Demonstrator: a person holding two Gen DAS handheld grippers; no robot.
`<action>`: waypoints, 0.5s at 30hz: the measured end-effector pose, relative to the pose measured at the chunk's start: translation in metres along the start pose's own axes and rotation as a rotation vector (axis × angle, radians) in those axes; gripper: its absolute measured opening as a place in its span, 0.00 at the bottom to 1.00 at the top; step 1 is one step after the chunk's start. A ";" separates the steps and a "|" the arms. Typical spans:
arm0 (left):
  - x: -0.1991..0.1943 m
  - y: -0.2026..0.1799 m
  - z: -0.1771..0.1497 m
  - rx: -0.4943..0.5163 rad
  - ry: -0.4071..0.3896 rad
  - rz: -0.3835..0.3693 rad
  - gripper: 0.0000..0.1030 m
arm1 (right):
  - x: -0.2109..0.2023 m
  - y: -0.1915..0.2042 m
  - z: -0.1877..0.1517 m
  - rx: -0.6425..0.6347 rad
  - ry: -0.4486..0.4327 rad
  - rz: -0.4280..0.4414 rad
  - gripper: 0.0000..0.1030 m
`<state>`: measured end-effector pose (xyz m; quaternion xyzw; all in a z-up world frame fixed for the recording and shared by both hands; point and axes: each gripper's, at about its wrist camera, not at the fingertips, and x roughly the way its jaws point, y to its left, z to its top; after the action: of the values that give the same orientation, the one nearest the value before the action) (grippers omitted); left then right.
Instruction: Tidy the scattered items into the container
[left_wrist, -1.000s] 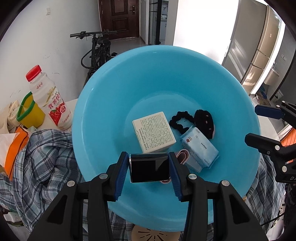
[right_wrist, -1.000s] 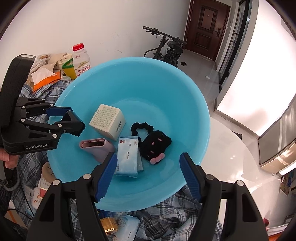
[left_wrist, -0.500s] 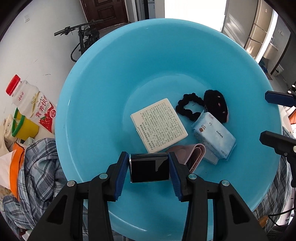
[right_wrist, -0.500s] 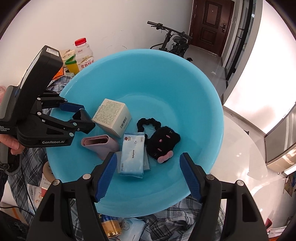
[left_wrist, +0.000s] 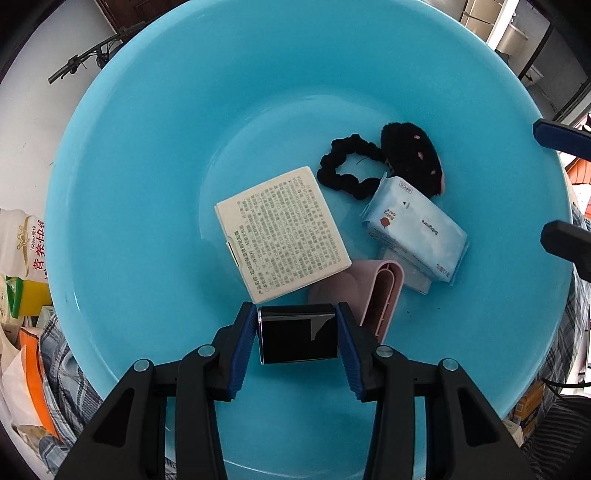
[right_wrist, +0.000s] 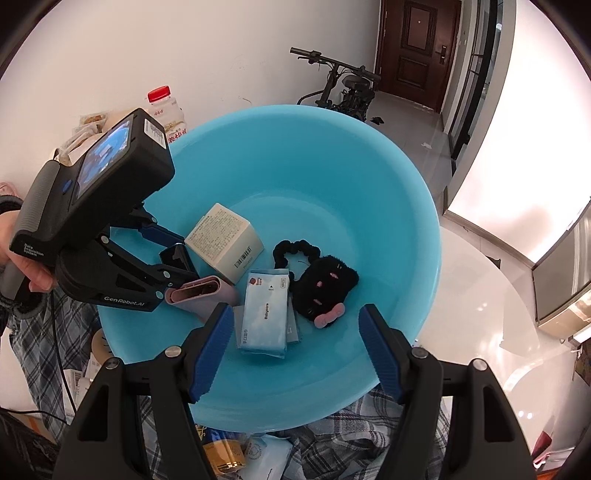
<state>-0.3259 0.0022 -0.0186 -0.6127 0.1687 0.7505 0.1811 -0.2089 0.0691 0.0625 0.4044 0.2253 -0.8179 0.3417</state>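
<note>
We've lowered left gripper (left_wrist: 297, 334), clamped on glossy black box (left_wrist: 297, 338), into blue plastic basin (left_wrist: 147, 184); release next; right gripper (right_wrist: 295, 343) half-open, empty

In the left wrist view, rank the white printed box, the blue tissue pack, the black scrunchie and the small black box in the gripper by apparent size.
1. white printed box
2. blue tissue pack
3. small black box and black scrunchie: look alike; the box sits nearest the camera, so unranked.
</note>
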 end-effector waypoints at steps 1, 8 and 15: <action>0.000 0.000 -0.001 0.001 -0.002 0.003 0.44 | 0.001 0.000 0.000 0.001 0.003 0.002 0.67; -0.006 -0.004 -0.003 0.008 -0.023 0.061 0.64 | 0.001 0.000 -0.001 0.006 0.003 0.015 0.67; -0.027 -0.001 -0.010 -0.023 -0.069 0.080 0.71 | -0.008 0.002 -0.004 0.002 0.001 0.007 0.67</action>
<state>-0.3118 -0.0034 0.0064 -0.5814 0.1782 0.7796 0.1494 -0.2021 0.0735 0.0664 0.4060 0.2231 -0.8167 0.3441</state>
